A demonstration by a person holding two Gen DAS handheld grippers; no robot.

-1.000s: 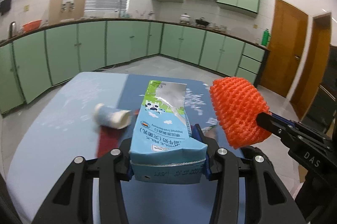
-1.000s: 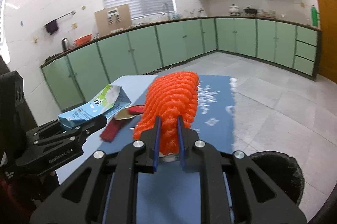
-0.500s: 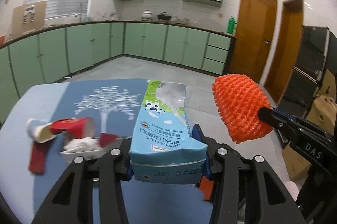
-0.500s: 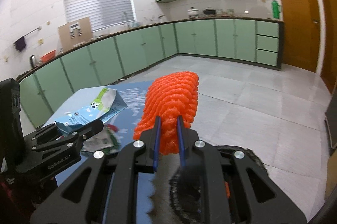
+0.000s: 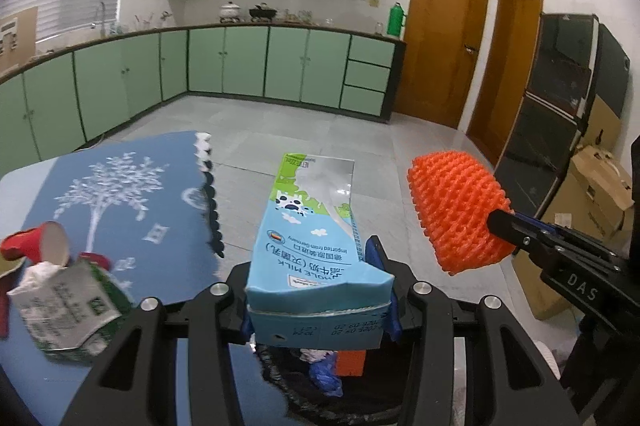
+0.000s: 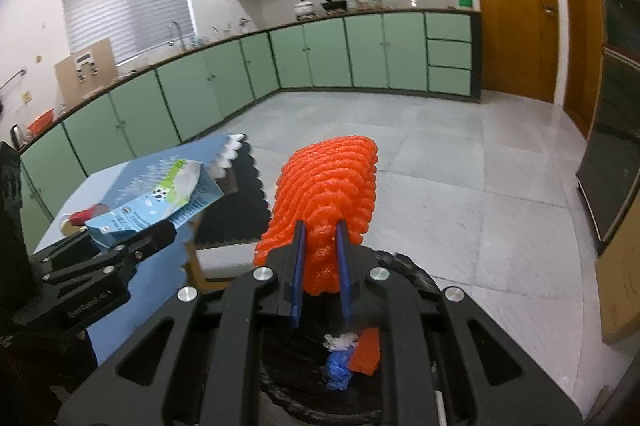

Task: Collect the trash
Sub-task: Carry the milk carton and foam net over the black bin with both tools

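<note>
Our left tongs pinch the carton, long axis toward 12 o'clock; the bin sits at 6, directly beneath. Our right tongs clamp the orange net above the same bin, so both look ready to drop; more trash waits on the bench at 9

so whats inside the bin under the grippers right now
In the black bin lie a blue crumpled piece, a white scrap and an orange piece. The right gripper and left gripper cover the rest.
</note>
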